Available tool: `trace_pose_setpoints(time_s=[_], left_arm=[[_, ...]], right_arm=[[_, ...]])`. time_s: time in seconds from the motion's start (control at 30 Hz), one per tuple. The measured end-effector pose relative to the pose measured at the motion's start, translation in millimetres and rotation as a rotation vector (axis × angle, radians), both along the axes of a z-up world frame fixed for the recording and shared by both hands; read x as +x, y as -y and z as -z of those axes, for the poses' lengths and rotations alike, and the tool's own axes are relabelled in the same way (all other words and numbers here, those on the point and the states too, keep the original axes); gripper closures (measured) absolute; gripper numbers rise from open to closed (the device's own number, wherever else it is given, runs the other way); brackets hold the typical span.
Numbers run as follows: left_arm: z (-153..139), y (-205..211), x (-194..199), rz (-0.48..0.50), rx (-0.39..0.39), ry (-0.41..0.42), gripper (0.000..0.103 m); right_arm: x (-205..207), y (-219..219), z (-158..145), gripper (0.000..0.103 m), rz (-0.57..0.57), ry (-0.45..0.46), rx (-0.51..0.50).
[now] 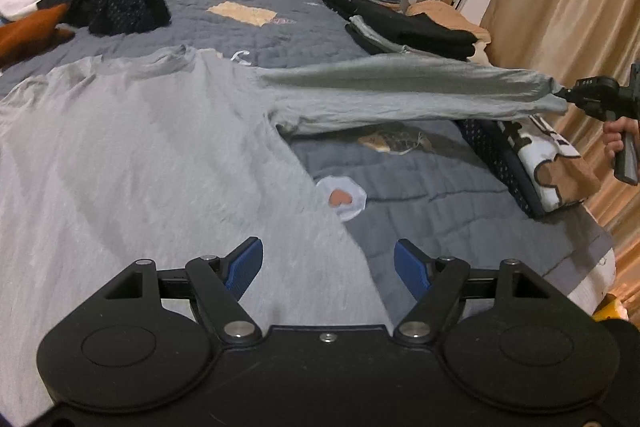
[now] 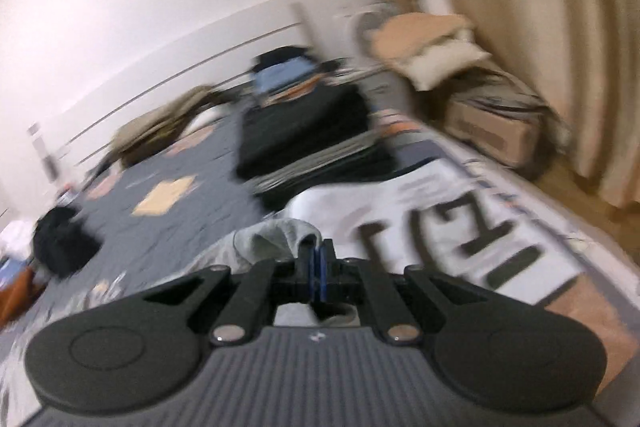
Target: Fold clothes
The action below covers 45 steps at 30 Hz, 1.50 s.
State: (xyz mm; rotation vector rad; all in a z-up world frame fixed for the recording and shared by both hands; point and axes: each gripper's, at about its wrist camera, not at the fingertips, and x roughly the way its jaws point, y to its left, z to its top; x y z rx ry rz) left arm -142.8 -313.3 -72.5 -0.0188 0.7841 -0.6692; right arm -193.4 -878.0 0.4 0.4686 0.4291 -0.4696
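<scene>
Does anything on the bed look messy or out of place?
Yes. A dark garment lies crumpled at the far left, unlike the folded stacks on the right. The grey shirt's sleeve is stretched out, held by the right gripper.

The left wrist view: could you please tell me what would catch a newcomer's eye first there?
A grey shirt lies spread on the bed, one sleeve pulled out taut to the right, its cuff pinched in the shut right gripper. The open left gripper hovers over the shirt's near edge. Folded stacks line the bed's far right side.
</scene>
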Motion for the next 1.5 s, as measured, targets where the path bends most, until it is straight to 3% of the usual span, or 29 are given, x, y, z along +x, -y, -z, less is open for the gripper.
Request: trace_pose_setpoints(time_s=[0.1, 0.33, 0.4, 0.53, 0.6, 0.67, 0.83, 0.93, 1.13, 1.5], left_arm=[[-2.1, 10.0, 8.8, 0.008, -0.007, 0.011, 0.031], [1.1, 19.1, 16.5, 0.019, -0.022, 0.002, 0.031], [3.1, 14.6, 14.9, 0.018, -0.019, -0.007, 0.031], [-0.8, -2.8, 9.9, -0.006, -0.028, -0.001, 0.031], [-5.5, -12.5, 8.8, -0.032, -0.039, 0.007, 0.031], [-11.5, -23.7, 8.4, -0.066, -0.057, 0.013, 0.031], [-30.4, -54.9, 2.6, -0.141, -0.078, 0.060, 0.031], [-40.7, -77.2, -1.7, -0.178, -0.074, 0.094, 0.024], [-41.1, -134.3, -2.9, -0.239, -0.060, 0.085, 0.024], [-14.0, -234.2, -19.5, -0.338, 0.011, -0.037, 0.024]], right_arm=[[10.9, 17.9, 2.0, 0.100, 0.033, -0.044, 0.027], [52.4, 15.4, 19.9, 0.096, 0.028, -0.310, -0.160], [50.4, 13.5, 17.1, 0.096, 0.047, -0.332, -0.200], [25.4, -7.0, -2.3, 0.088, 0.053, -0.244, -0.243], [13.9, -26.8, -9.4, 0.070, 0.002, -0.192, -0.235], [4.9, -49.3, -12.8, 0.062, -0.063, -0.140, -0.205], [-7.2, -122.6, -9.9, 0.056, -0.203, -0.029, -0.097], [-7.9, -169.9, -2.8, 0.054, -0.281, -0.006, -0.063], [-6.6, -267.1, 34.8, 0.053, -0.459, -0.099, -0.051], [-32.6, -358.0, 109.8, 0.053, -0.506, -0.363, 0.087]])
